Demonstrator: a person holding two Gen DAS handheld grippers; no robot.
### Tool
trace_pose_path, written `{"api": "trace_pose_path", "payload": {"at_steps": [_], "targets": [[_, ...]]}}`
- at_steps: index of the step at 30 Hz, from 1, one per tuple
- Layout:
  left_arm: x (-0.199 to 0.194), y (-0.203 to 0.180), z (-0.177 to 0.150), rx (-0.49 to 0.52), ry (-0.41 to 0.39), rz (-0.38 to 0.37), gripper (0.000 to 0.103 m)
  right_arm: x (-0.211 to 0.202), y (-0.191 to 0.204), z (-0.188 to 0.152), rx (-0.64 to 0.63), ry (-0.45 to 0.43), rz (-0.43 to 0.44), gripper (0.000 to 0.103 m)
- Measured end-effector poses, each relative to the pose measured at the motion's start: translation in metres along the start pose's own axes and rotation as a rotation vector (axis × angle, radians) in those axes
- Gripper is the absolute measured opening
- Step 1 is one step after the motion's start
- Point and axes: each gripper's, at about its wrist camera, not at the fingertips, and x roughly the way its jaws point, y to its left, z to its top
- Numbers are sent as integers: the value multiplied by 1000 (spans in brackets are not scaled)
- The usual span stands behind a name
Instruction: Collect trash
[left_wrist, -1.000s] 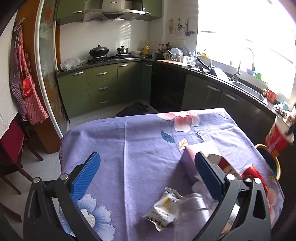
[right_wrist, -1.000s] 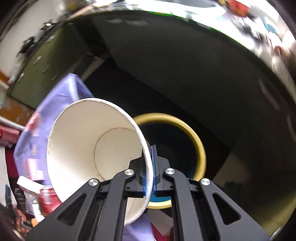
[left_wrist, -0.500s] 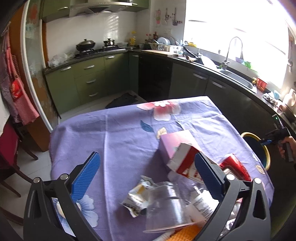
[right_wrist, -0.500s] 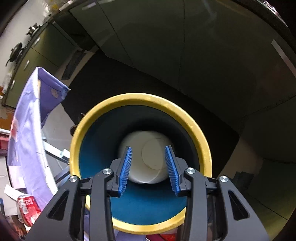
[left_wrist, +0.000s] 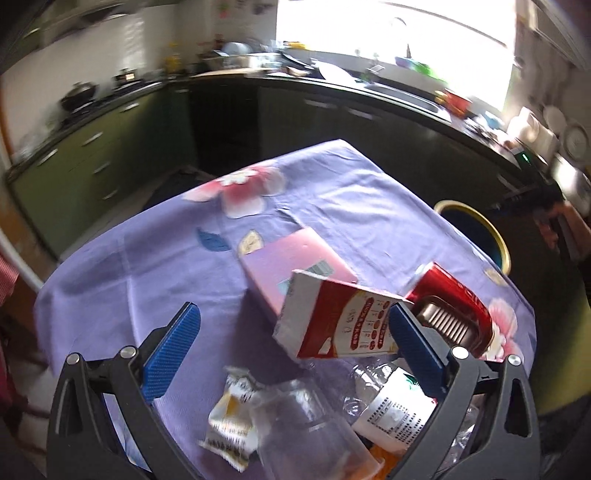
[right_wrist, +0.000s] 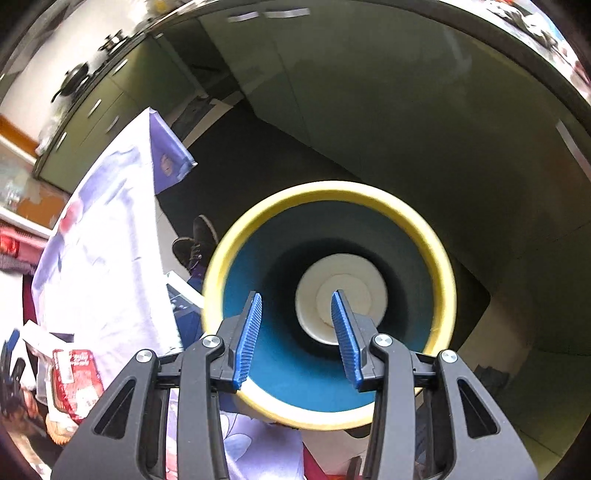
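The paper cup lies in the yellow-rimmed bin under the parted, empty right tool. Left tool, spread wide, probably takes the red-and-white carton next (worktop litter remains).

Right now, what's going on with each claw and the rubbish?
Right gripper open above yellow-rimmed blue bin; white paper cup inside. Left gripper open over table litter. Nothing blocking.

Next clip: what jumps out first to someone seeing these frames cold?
The yellow-rimmed bin fills the right wrist view, a white paper cup lying at its bottom under the open right claw. In the left view, a heap of trash sits on the purple tablecloth: a red-and-white carton leaning on a pink box, between the open left claw's fingers.
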Motion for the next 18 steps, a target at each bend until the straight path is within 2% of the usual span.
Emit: {"api": "trace_pose_path", "payload": {"at_steps": [9, 11, 13, 16, 18], "targets": [[29, -11, 9, 139, 33, -112, 97, 1, 50, -8, -99, 20, 2, 44], [32, -14, 11, 159, 38, -162, 95, 2, 57, -8, -111, 23, 3, 44], [34, -16, 12, 179, 48, -188, 91, 1, 62, -9, -119, 25, 4, 44], [40, -19, 13, 193, 80, -213, 74, 1, 66, -10, -125, 27, 5, 45], [44, -20, 13, 194, 101, -221, 57, 10, 74, -4, -125, 28, 7, 45]]}}
